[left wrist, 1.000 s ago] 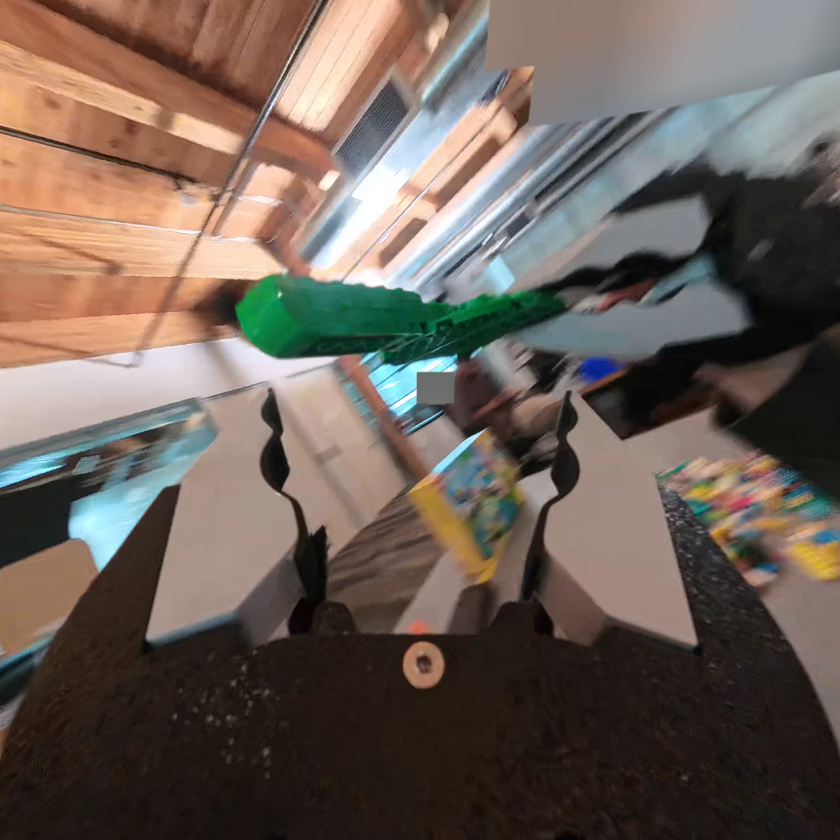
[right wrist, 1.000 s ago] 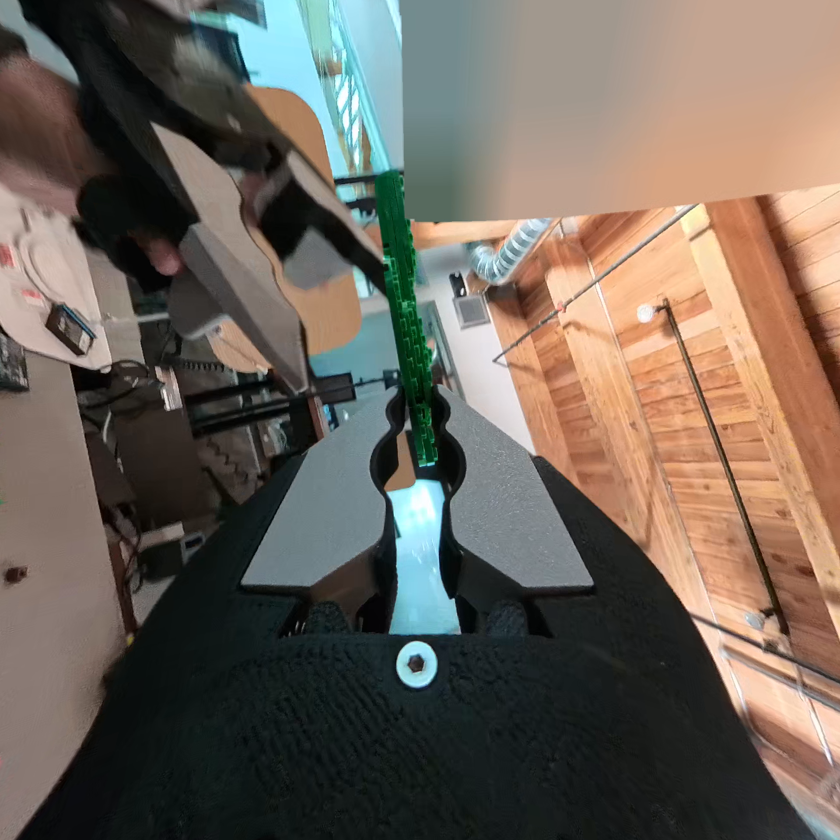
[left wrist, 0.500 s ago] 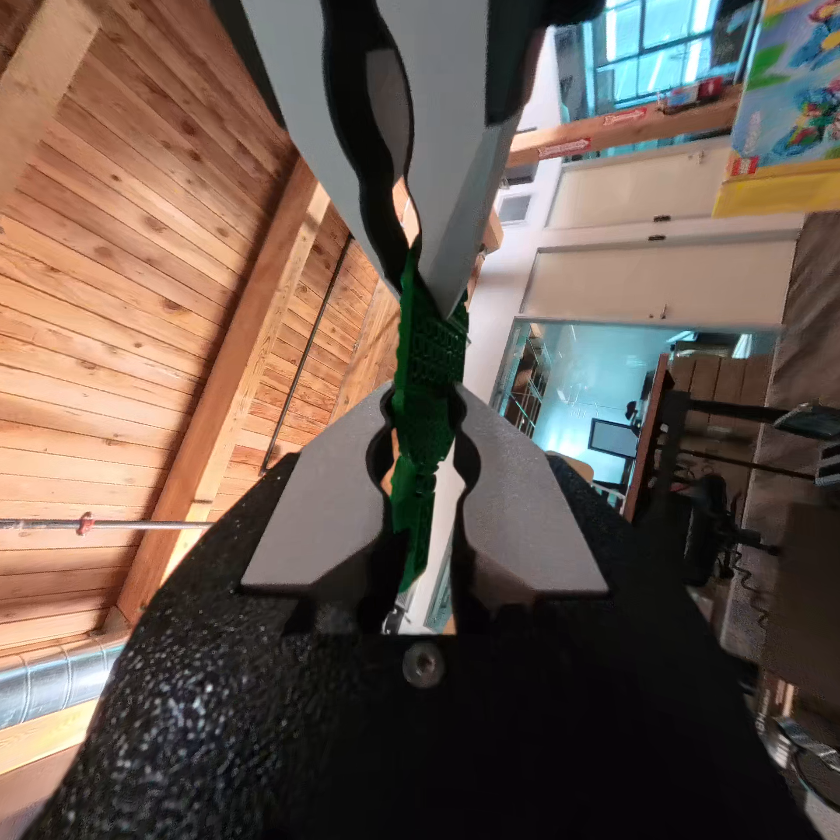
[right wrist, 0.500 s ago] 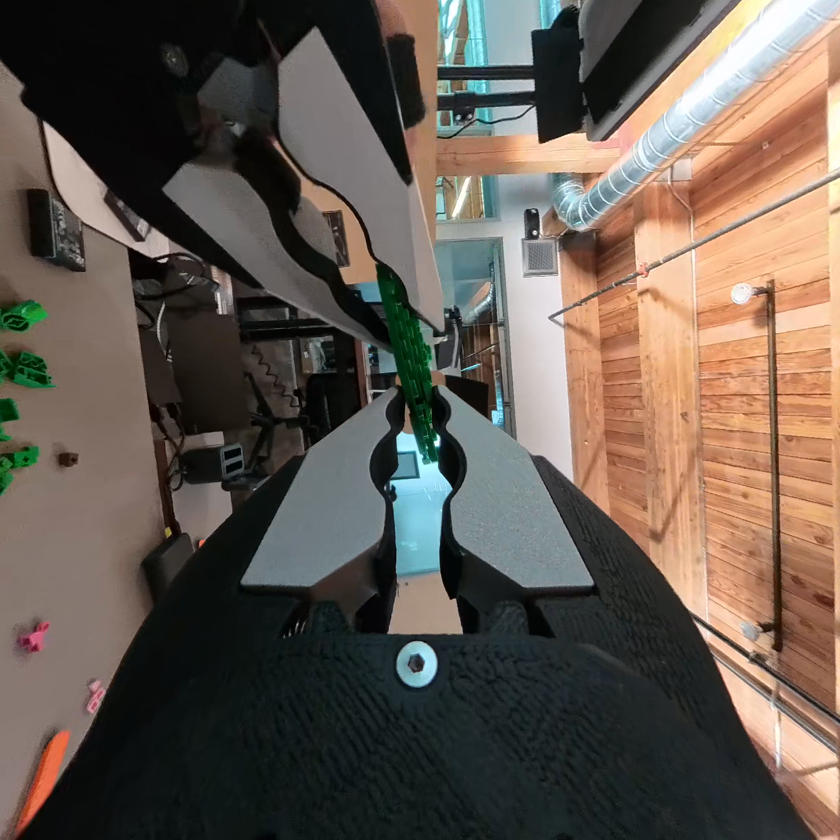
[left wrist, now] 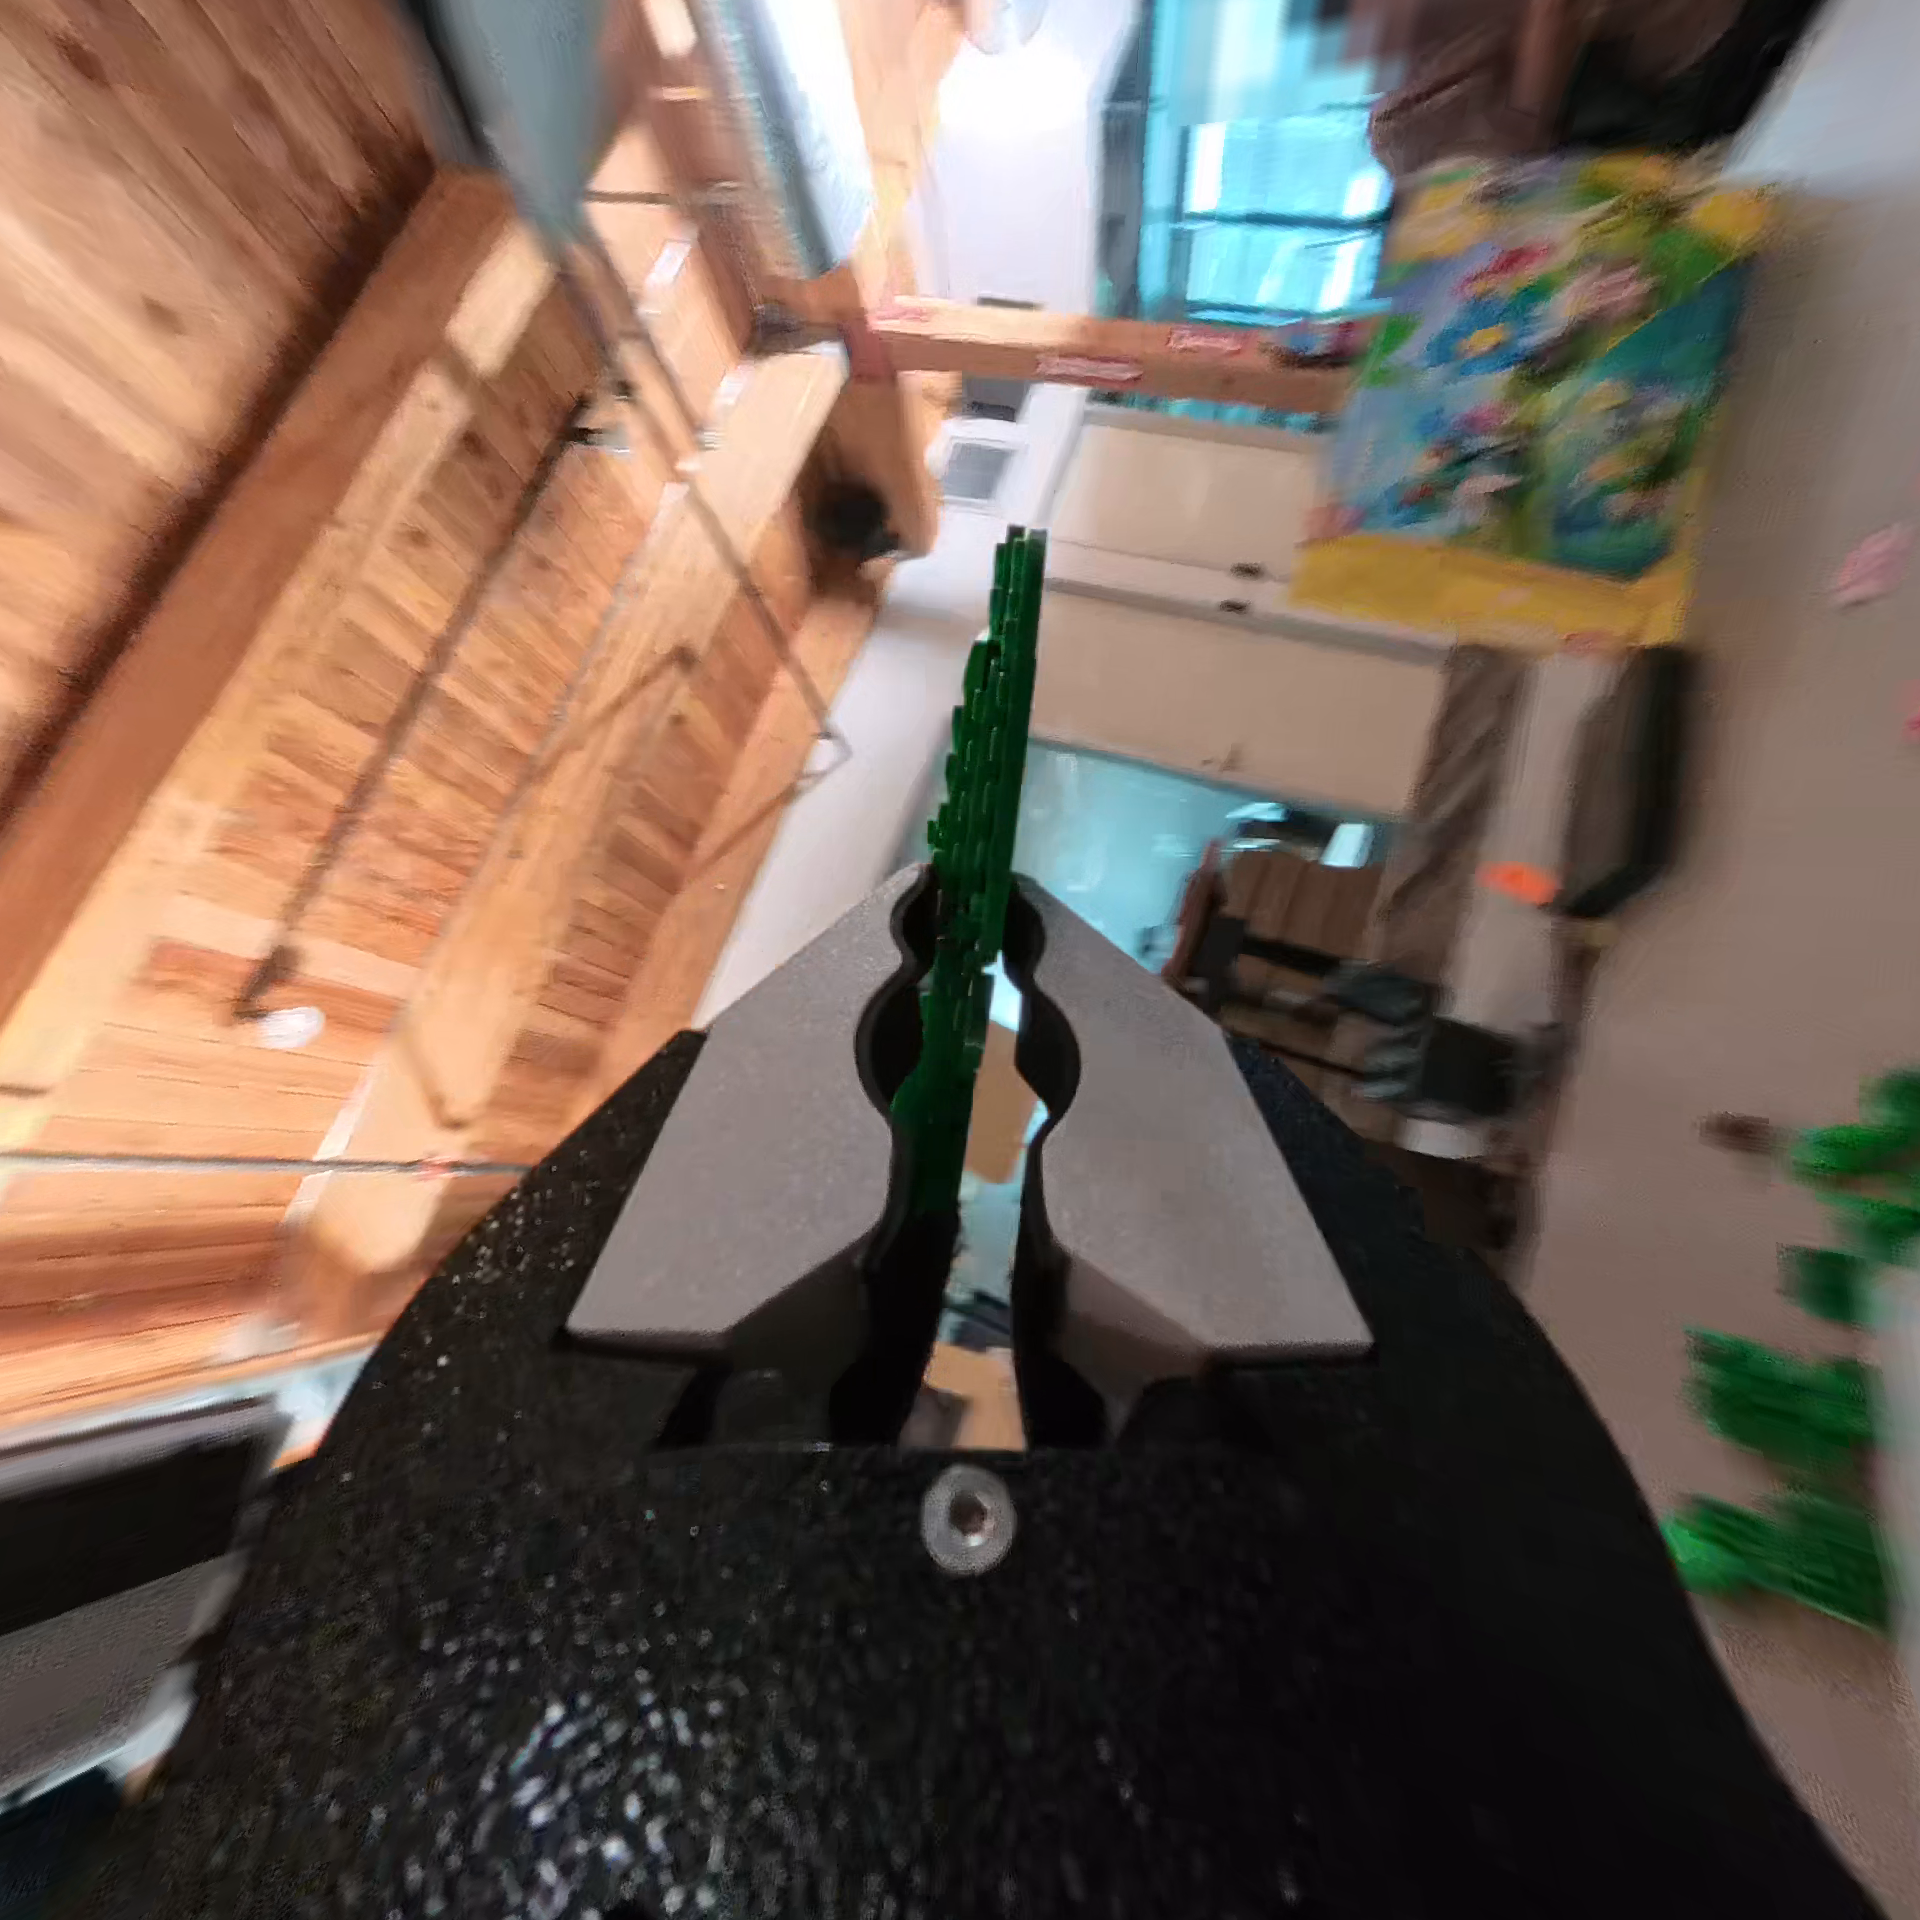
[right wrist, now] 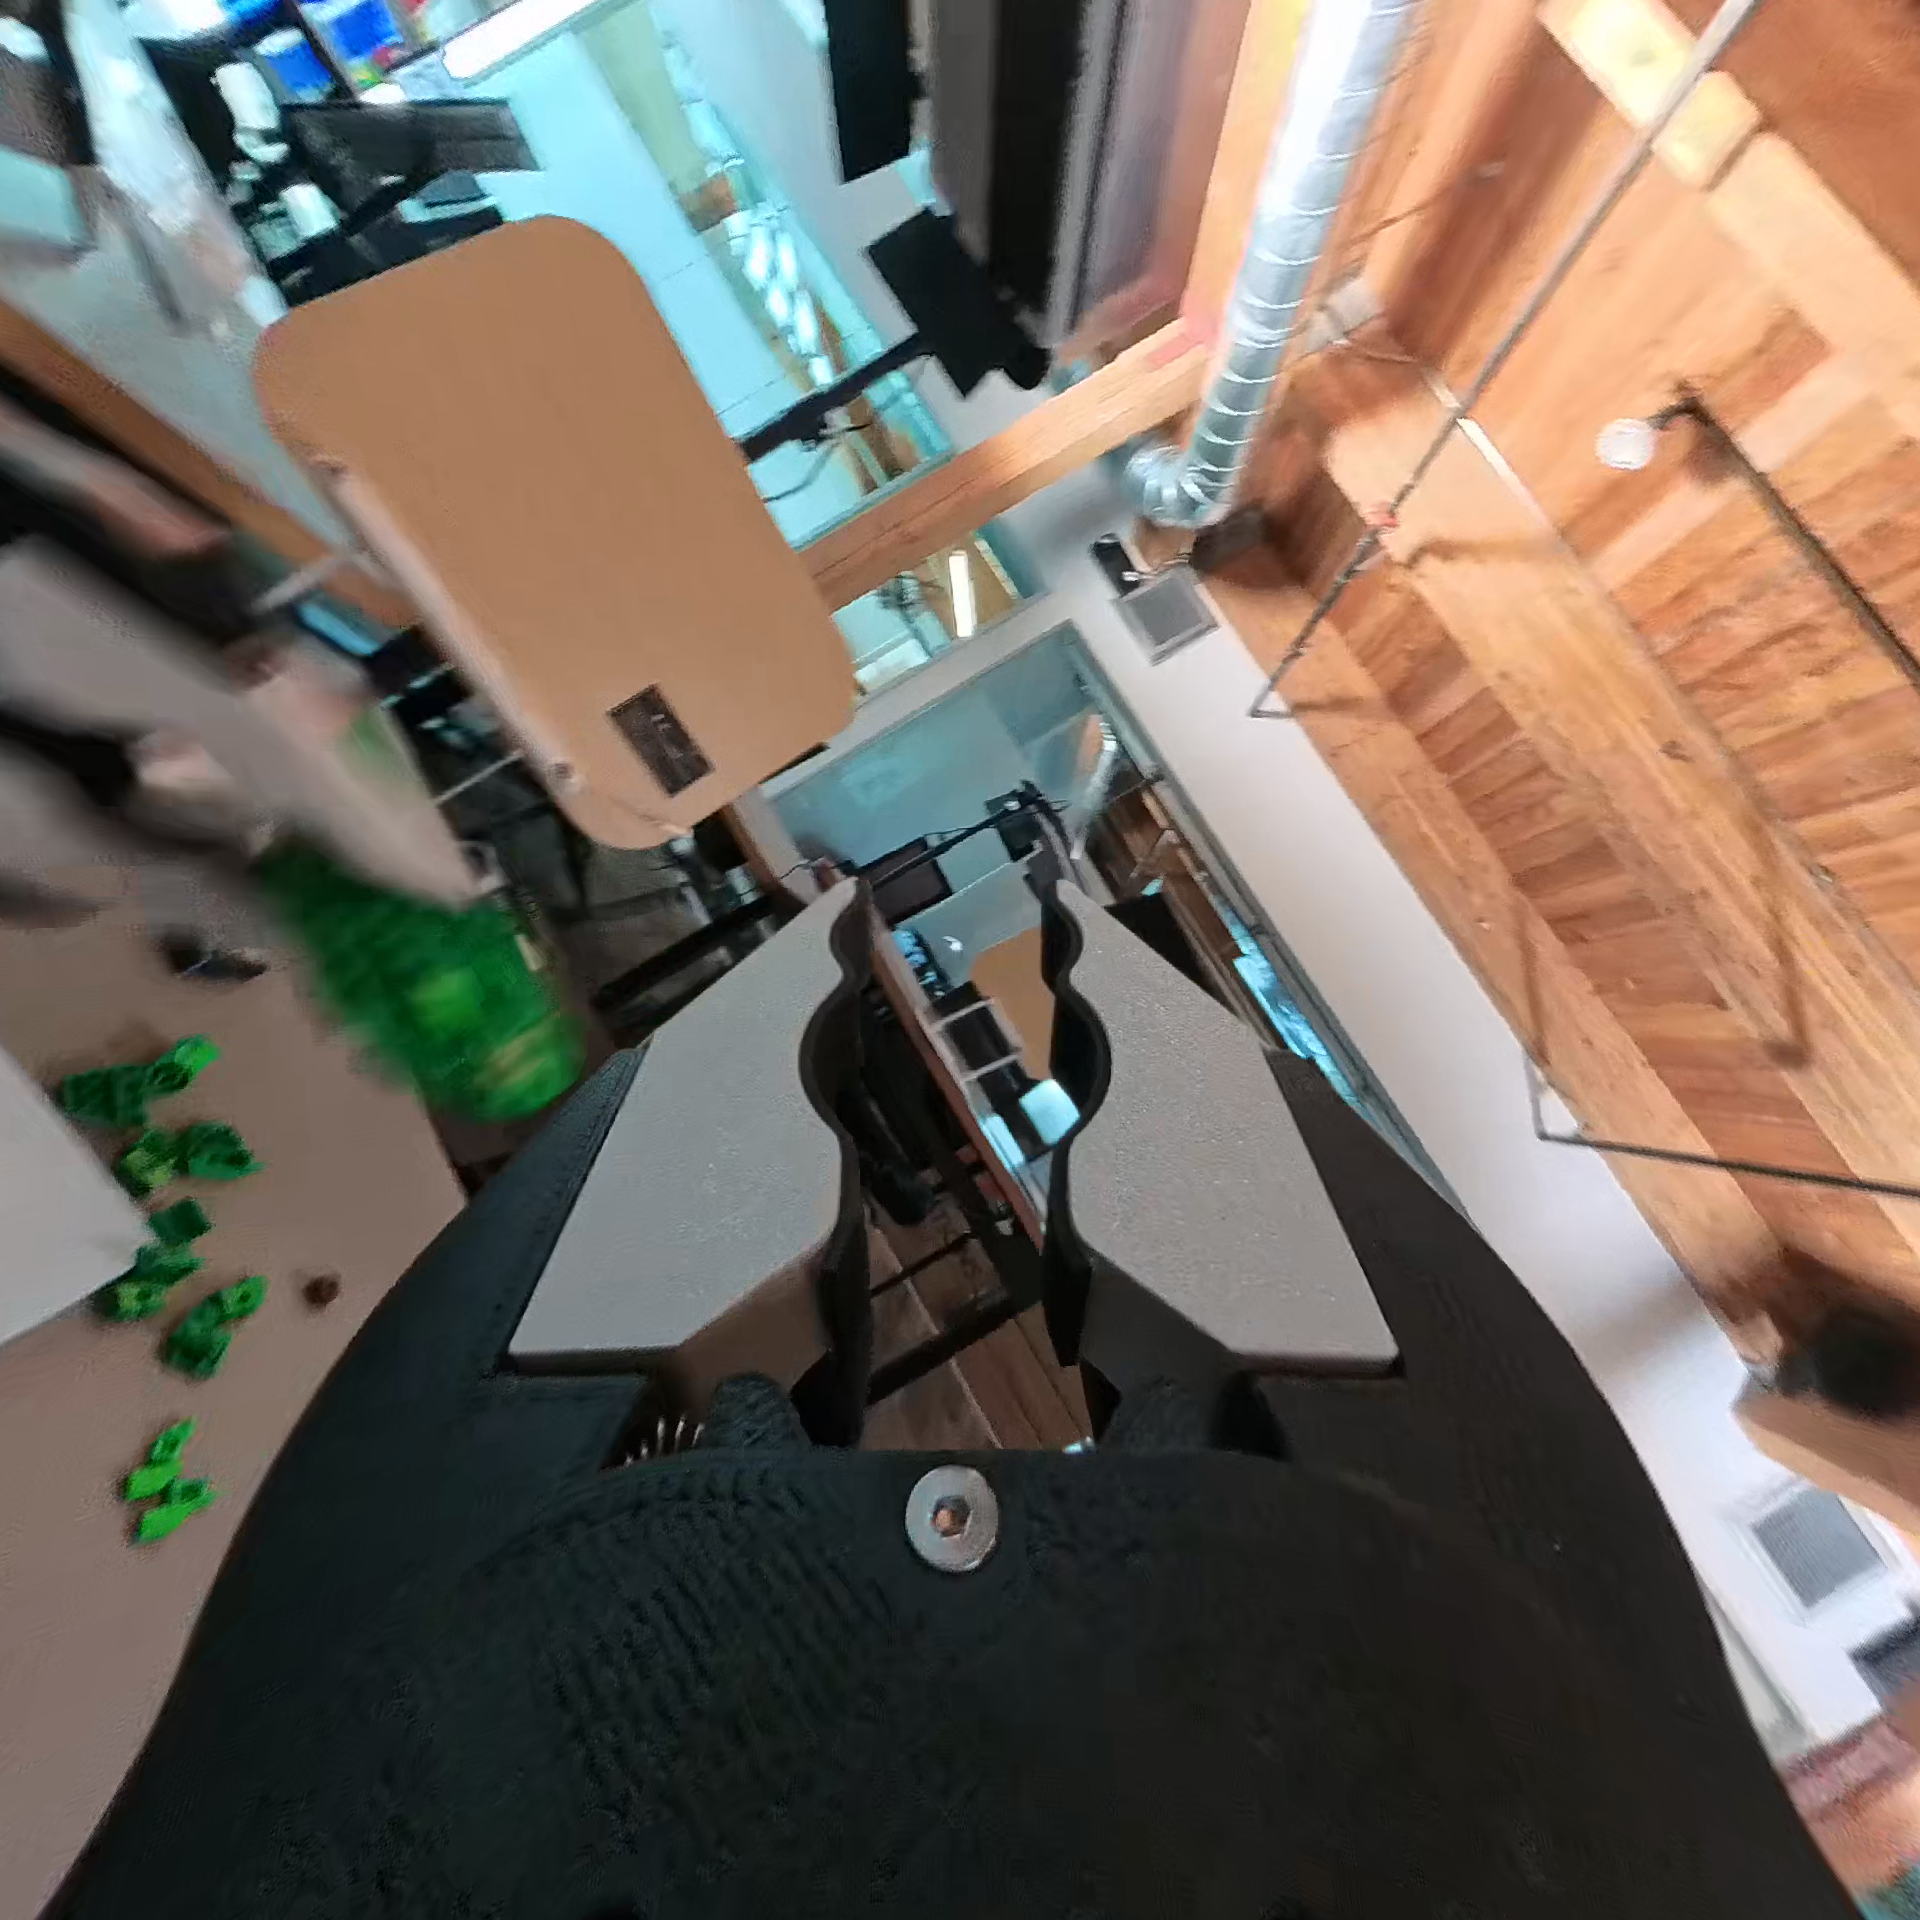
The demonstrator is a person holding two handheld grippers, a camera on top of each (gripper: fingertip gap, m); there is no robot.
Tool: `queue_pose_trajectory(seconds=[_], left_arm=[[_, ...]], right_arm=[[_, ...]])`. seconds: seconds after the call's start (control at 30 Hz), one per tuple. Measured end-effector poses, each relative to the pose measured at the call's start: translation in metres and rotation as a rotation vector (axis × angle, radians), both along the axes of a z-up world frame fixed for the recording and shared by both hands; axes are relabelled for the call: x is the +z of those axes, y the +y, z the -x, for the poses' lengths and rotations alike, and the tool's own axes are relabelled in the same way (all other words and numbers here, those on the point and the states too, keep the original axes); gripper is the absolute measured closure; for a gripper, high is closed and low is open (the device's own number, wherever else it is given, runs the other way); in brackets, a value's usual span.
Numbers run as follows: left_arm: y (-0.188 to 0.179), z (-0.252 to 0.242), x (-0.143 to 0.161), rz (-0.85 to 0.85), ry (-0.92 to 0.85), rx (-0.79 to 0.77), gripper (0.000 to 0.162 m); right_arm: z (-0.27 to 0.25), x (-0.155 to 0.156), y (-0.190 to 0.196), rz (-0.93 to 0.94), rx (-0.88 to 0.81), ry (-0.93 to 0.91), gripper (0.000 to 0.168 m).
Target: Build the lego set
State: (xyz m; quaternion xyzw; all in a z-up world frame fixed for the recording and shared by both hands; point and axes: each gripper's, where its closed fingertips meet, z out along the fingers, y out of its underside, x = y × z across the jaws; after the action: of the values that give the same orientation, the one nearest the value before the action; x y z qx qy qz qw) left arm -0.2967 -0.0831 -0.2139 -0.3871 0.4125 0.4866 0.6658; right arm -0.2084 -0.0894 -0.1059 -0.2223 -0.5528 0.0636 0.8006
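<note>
My left gripper [left wrist: 971, 883] is shut on a thin green Lego plate assembly [left wrist: 997, 727]. The plate stands edge-on between the pads and sticks out well past the fingertips. My right gripper [right wrist: 951, 899] is open, with nothing between its fingers. In the right wrist view the same green plate [right wrist: 436, 997] shows blurred at the left, in the blurred grey fingers of the left gripper [right wrist: 156, 707] and apart from the right gripper. Both views are tilted and motion-blurred.
Several loose green Lego pieces [right wrist: 166, 1143] lie on the beige table [right wrist: 343, 1247]; they also show at the right edge of the left wrist view [left wrist: 1808, 1403]. A colourful Lego box [left wrist: 1527, 405] stands on the table. Wooden ceiling planks fill the far side.
The green plate passed from my right gripper to my left: the left closed on it beside the right, then the right opened and let go. The two grippers have swung apart.
</note>
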Motion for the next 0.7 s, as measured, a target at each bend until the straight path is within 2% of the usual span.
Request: queue_pose_trajectory(seconds=[0.1,0.2,0.27,0.33,0.43,0.47,0.63,0.7], left_arm=[[-0.009,-0.029,-0.080,0.222,0.009,0.024,0.153],[-0.032,-0.052,-0.122,0.281,0.047,0.018,0.153],[-0.043,-0.055,-0.133,0.272,0.027,0.021,0.153],[-0.050,-0.061,-0.133,0.236,0.072,0.001,0.153],[-0.048,-0.070,-0.143,0.262,0.040,-0.070,0.153],[-0.047,-0.073,-0.143,0.246,0.065,-0.085,0.153],[-0.049,-0.078,-0.140,0.234,0.056,-0.160,0.153],[-0.053,-0.074,-0.140,0.228,0.052,-0.170,0.153]], right_arm=[[-0.008,0.017,0.016,0.022,-0.058,0.152,0.148],[0.004,0.007,0.047,0.167,-0.065,0.268,0.154],[0.023,-0.031,0.070,0.337,-0.010,0.290,0.156],[0.036,-0.085,0.090,0.493,0.018,0.296,0.157],[0.044,-0.172,0.110,0.512,-0.128,0.126,0.162],[0.043,-0.190,0.114,0.507,-0.178,0.090,0.162],[0.024,-0.207,0.122,0.494,-0.254,0.184,0.162],[0.027,-0.216,0.121,0.423,-0.262,0.119,0.167]])
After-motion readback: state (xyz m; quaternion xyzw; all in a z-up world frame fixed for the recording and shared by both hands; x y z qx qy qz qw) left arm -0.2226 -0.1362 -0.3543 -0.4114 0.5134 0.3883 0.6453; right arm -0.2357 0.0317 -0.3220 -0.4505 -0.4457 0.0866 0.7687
